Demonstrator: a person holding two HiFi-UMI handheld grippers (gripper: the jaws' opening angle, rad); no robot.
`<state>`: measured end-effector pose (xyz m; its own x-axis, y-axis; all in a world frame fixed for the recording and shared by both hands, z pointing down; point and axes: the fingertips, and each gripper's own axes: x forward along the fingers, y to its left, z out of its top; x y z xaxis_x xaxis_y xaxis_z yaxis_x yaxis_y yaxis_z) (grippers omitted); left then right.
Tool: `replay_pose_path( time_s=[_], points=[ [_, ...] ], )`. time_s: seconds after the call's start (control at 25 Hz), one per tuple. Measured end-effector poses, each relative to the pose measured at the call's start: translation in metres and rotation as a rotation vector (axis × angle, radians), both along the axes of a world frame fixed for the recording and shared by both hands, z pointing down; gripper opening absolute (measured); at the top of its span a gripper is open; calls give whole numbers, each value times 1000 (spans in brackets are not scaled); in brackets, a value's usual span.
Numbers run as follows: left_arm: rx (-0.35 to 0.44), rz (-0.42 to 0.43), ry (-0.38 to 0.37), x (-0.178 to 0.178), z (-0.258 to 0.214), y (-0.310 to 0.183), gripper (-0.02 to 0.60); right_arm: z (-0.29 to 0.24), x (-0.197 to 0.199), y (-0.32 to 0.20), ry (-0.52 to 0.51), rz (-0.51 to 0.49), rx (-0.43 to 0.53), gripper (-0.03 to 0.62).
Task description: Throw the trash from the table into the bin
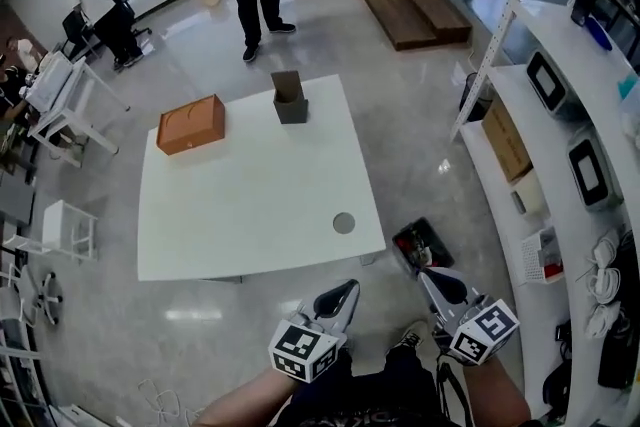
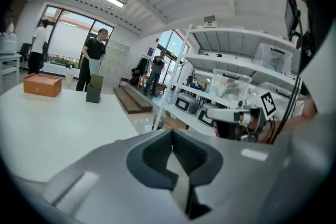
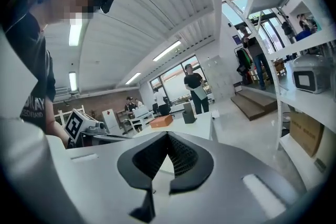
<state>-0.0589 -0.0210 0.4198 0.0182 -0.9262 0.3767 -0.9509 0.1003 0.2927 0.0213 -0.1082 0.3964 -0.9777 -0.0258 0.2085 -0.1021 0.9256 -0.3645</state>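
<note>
- The likeliest trash is the orange box (image 1: 190, 123), lying flat near the far left corner of the white table (image 1: 250, 215). It looks like cardboard, so I judge it light and fairly stiff, but easy to crush, with smooth faces that may slip
- It is best taken across its short width near the middle. If that is too wide for one pair of jaws, a pinch on an upper edge or one gripper at each end should serve
- A dark container (image 1: 289, 98) stands upright at the far edge, well apart from the box, with a brown flap rising from its open top. I cannot tell whether it is trash or the bin itself. If it is trash, its thin wall at the rim is the place to pinch
- A grey disc (image 1: 343, 223) lies flat near the near right corner. It is too small to tell whether it is loose or part of the tabletop. If loose, it would be thin and awkward to lift off the smooth surface
- A dark object with red on it (image 1: 423, 245) sits on the floor just beside that corner, and it may be a bin
- The left gripper (image 1: 345, 291) and the right gripper (image 1: 435, 282) are both clenched on nothing, held short of the near edge and well apart from every item
</note>
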Motion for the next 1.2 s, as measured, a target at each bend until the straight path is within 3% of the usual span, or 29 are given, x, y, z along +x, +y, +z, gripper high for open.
replay_pose_path(
  time_s=[0.4, 0.8, 1.2],
  points=[
    [67, -29, 7, -36, -47, 83, 8, -57, -48, 102, -66, -50, 26, 0],
    [98, 20, -19, -33, -69, 94, 8, -60, -35, 145, -64, -46, -12, 0],
    [113, 16, -35, -6, -77, 74, 8, -62, -15, 142, -44, -115, 28, 0]
  ],
)
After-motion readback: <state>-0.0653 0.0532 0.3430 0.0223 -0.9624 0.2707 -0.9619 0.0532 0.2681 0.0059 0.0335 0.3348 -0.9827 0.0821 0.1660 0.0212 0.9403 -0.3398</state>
